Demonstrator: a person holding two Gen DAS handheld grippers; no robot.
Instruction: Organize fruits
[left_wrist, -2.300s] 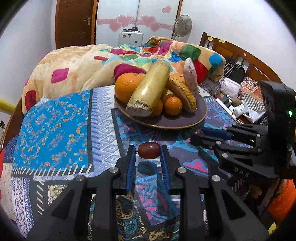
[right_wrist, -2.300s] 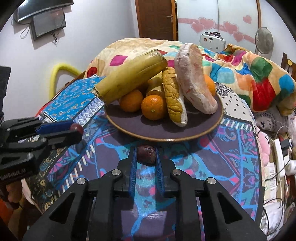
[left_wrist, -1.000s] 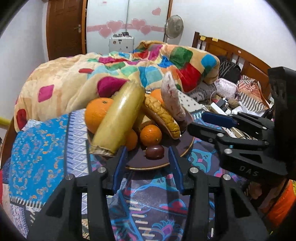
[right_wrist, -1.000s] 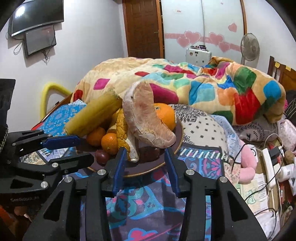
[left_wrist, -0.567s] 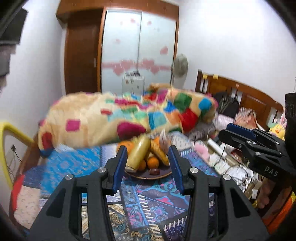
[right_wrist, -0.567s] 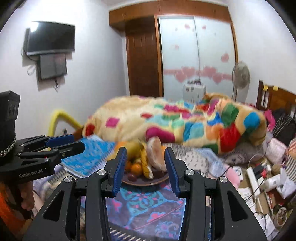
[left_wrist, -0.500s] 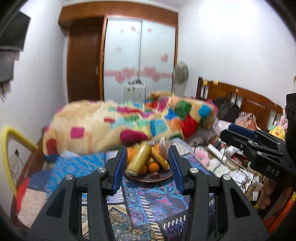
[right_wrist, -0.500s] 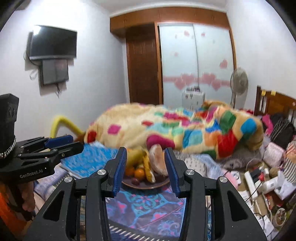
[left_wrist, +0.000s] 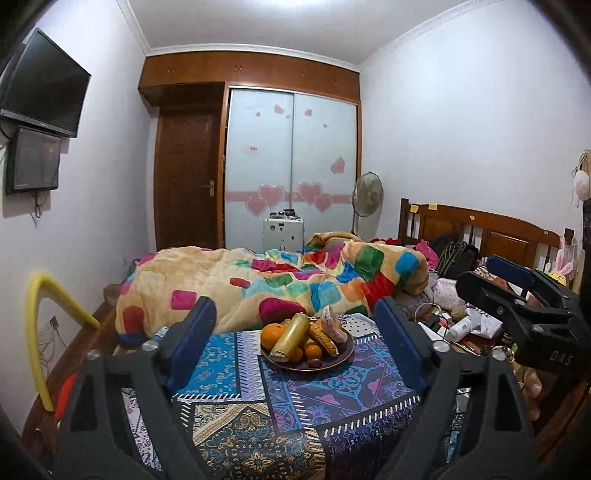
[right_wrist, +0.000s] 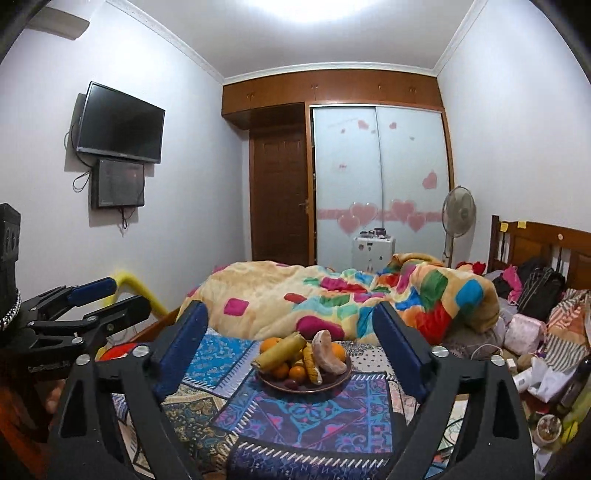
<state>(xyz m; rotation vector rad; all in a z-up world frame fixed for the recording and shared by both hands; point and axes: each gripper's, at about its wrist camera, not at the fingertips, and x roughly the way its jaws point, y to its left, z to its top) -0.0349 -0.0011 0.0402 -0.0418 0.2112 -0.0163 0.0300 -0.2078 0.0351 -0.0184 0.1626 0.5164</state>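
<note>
A brown plate (left_wrist: 334, 363) (right_wrist: 334, 382) sits on a patterned cloth on the bed. It holds oranges (left_wrist: 272, 331), a long yellow fruit (left_wrist: 291, 333), a corn-like piece (left_wrist: 325, 339), a pale wedge (right_wrist: 327, 352) and small dark red fruits (left_wrist: 314, 362). My left gripper (left_wrist: 295, 321) is open and empty, held well back from the plate. My right gripper (right_wrist: 290, 317) is open and empty, also far back. Each gripper shows at the edge of the other's view.
A colourful quilt (left_wrist: 295, 284) is heaped behind the plate. A wooden headboard (left_wrist: 480, 229) and clutter of bags and bottles (right_wrist: 532, 354) lie to the right. A yellow tube (left_wrist: 40, 332), a wall TV (right_wrist: 120, 123), a wardrobe (right_wrist: 380, 177) and a fan (right_wrist: 458, 212) surround the bed.
Both grippers let go of the small dark fruits onto the plate, opened, and pulled far back and up from the plate. The jaws now stand wider.
</note>
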